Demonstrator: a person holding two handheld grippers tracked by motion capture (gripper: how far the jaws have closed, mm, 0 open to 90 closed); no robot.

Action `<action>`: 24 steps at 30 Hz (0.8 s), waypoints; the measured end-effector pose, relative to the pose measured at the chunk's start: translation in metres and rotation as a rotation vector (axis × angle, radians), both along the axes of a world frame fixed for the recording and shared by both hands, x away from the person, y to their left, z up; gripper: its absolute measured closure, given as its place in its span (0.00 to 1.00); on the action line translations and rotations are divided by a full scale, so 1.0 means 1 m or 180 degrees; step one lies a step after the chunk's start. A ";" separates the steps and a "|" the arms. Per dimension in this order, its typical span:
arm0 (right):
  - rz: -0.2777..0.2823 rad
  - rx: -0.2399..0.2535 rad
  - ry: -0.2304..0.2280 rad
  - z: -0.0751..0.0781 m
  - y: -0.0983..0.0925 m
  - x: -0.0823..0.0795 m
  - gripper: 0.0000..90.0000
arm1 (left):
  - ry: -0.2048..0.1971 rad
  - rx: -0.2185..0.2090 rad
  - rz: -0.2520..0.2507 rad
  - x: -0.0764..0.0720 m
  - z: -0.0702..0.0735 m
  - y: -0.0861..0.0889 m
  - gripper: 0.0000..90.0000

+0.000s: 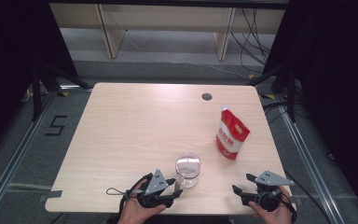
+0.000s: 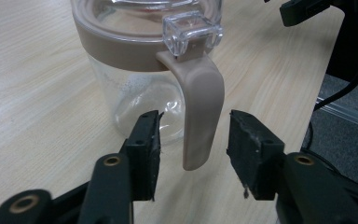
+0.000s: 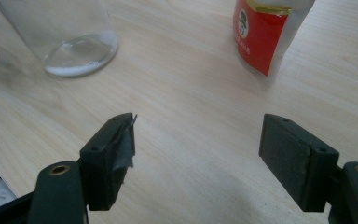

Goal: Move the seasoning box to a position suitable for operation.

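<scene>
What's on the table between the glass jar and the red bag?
Nothing: bare wood lies between the glass jar and the red bag, seen in the high view and right gripper view.

On the surface (image 1: 135, 126), the jar (image 1: 188, 169) stands near and left of the pouch (image 1: 232, 135), well apart.

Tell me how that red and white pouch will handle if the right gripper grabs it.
The pouch is probably soft-sided: it bulges at the base and narrows toward its top, so it would likely dent under the right gripper rather than stay stiff. It stands upright on the table with nothing beside it, so a sideways push may tip it. Its glossy film could be slippery.
</scene>
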State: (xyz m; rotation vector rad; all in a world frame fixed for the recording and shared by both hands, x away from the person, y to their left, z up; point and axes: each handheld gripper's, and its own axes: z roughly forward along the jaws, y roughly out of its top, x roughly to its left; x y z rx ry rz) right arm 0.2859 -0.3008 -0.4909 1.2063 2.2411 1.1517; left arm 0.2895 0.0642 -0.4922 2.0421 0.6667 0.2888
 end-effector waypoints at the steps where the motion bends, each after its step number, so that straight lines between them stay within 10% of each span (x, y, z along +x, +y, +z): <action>1: 0.0039 -0.0015 -0.0012 0.000 -0.001 0.001 0.31 | -0.0011 -0.0011 0.0021 0.000 0.000 0.000 0.65; 24: 0.0079 -0.0053 -0.0054 0.000 0.000 0.001 0.31 | -0.0110 0.0080 0.0249 0.019 0.003 0.033 0.80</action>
